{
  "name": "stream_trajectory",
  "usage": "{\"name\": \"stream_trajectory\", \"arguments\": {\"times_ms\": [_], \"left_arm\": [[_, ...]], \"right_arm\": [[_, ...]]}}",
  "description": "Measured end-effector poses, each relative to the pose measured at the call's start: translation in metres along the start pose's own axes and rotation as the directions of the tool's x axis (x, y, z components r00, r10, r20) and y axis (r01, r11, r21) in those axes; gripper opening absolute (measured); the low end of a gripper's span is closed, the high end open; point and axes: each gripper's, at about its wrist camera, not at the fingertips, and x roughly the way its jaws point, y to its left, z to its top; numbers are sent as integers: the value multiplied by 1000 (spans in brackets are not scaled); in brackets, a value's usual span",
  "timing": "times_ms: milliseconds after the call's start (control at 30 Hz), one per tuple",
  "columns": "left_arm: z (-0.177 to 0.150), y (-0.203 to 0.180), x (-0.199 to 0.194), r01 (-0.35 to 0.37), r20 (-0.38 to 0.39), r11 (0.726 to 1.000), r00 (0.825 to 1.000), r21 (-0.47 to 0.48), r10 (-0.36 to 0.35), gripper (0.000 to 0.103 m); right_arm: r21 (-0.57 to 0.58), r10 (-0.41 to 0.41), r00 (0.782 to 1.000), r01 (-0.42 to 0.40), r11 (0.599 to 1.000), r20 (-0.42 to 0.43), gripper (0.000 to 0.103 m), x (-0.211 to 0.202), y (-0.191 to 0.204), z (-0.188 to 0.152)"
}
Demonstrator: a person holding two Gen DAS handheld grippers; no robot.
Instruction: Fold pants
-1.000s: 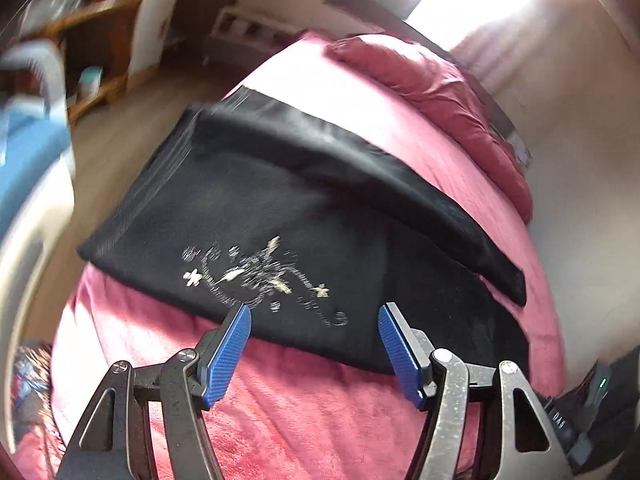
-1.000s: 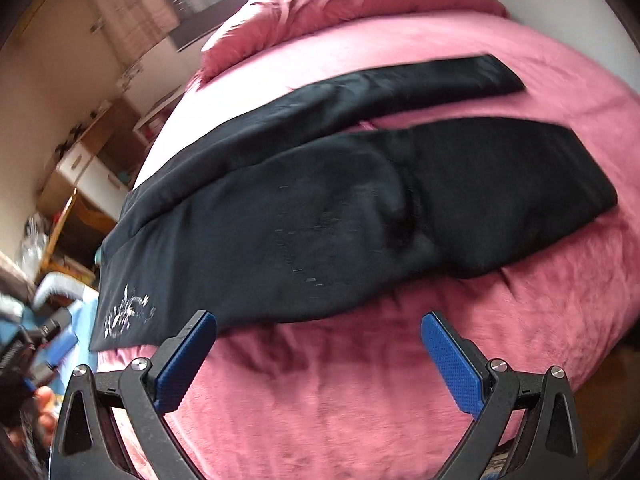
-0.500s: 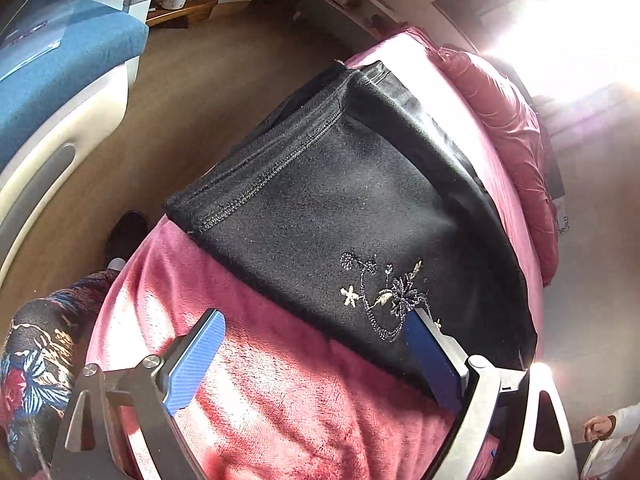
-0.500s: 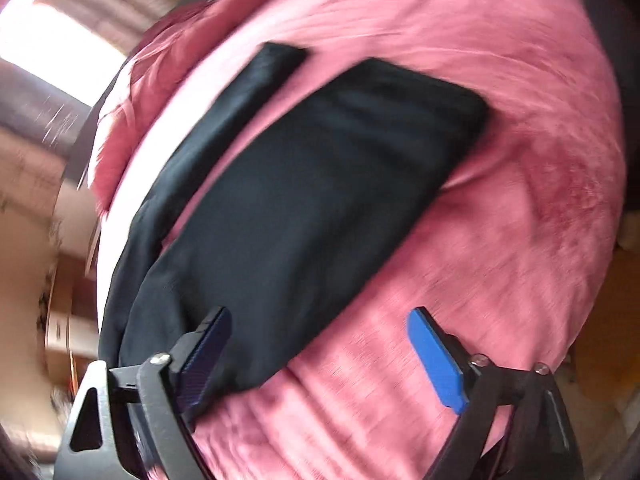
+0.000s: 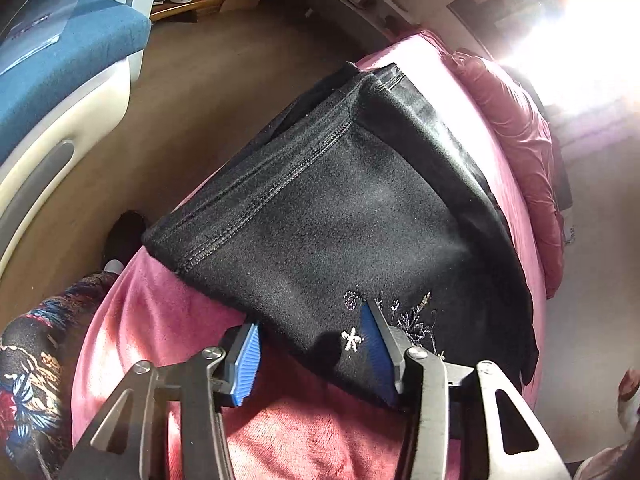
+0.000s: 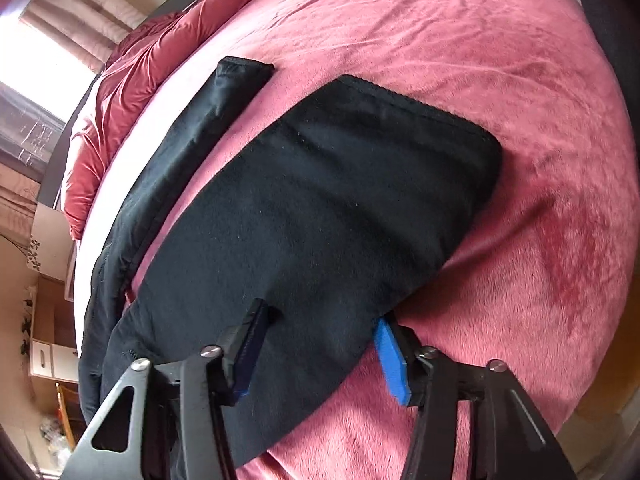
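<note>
Black pants [image 5: 360, 208] lie flat on a pink bedspread [image 5: 168, 320], with both legs spread apart in the right wrist view [image 6: 320, 208]. White embroidery [image 5: 352, 340] marks the near side close to the waistband [image 5: 256, 208]. My left gripper [image 5: 312, 352] is open with its jaws astride the near edge of the pants by the embroidery. My right gripper [image 6: 324, 352] is open with its jaws astride the near edge of the lower leg, some way short of the hem [image 6: 416, 104].
A pink duvet [image 6: 132, 80] is bunched at the bed's far side. A blue and white chair [image 5: 60, 92] stands on the wooden floor left of the bed. A person's patterned leg [image 5: 28, 364] is at the bed's near left corner.
Both grippers have moved down and in onto the near edge of the pants, and their jaws have narrowed around the cloth. The pants have not moved.
</note>
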Motion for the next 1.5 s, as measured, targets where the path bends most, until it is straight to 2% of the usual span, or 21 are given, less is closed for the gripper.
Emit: {"name": "stream_trajectory", "arguments": {"times_ms": [33, 67, 133, 200, 400, 667, 833, 900, 967, 1067, 1100, 1233, 1300, 1367, 1500], "left_arm": [[2, -2, 1, -11, 4, 1000, 1000, 9, 11, 24], [4, -4, 1, -11, 12, 1000, 1000, 20, 11, 11], [6, -10, -8, -14, 50, 998, 999, 61, 11, 10], [9, -16, -19, 7, 80, 996, 997, 93, -15, 8], [13, -29, -54, 27, 127, 986, 991, 164, -49, 7], [-2, -12, -73, 12, 107, 984, 994, 178, -32, 7], [-18, -4, -63, -46, 35, 978, 999, 205, 40, 7], [-18, -1, -53, -86, 1, 976, 996, 201, 88, 12], [-15, 0, -48, -155, -20, 969, 987, 193, 161, 27], [-11, 2, -62, -184, 17, 963, 983, 199, 184, 32], [-11, 1, -70, -211, 45, 956, 977, 204, 207, 32], [3, -5, -98, -235, 149, 944, 967, 230, 205, 32], [14, -12, -108, -231, 191, 942, 964, 242, 187, 33], [25, -18, -110, -233, 209, 938, 961, 255, 181, 33], [43, -34, -99, -200, 199, 942, 969, 271, 149, 33]], "right_arm": [[0, 0, 1000, 0, 1000, -1, 35, 1, 1, 3], [6, 10, 1000, -10, 1000, -4, 32, 1, -1, 6], [5, 24, 1000, -24, 1000, 0, 23, -3, -4, 11], [-6, 38, 999, -38, 999, 10, 20, -10, -4, 15], [-24, 88, 994, -86, 996, 69, 15, -40, -5, 25], [-60, 22, 998, -19, 998, 64, 14, -54, -22, 14], [-32, -61, 997, 62, 998, 45, 11, -49, -45, 7], [-20, -68, 997, 68, 997, 28, 11, -47, -49, 6], [-10, -80, 996, 81, 997, 39, 19, -52, -50, 7], [-19, -123, 990, 124, 992, 77, 38, -67, -53, 6], [-26, -131, 987, 134, 991, 92, 50, -74, -52, 4], [-99, -148, 976, 165, 981, 158, 52, -96, -33, -4], [-141, -130, 977, 155, 978, 169, 54, -99, -17, -5], [-197, -92, 985, 120, 973, 146, 58, -94, 4, -8], [-297, -39, 995, 64, 953, 90, 59, -73, 50, -24]]}}
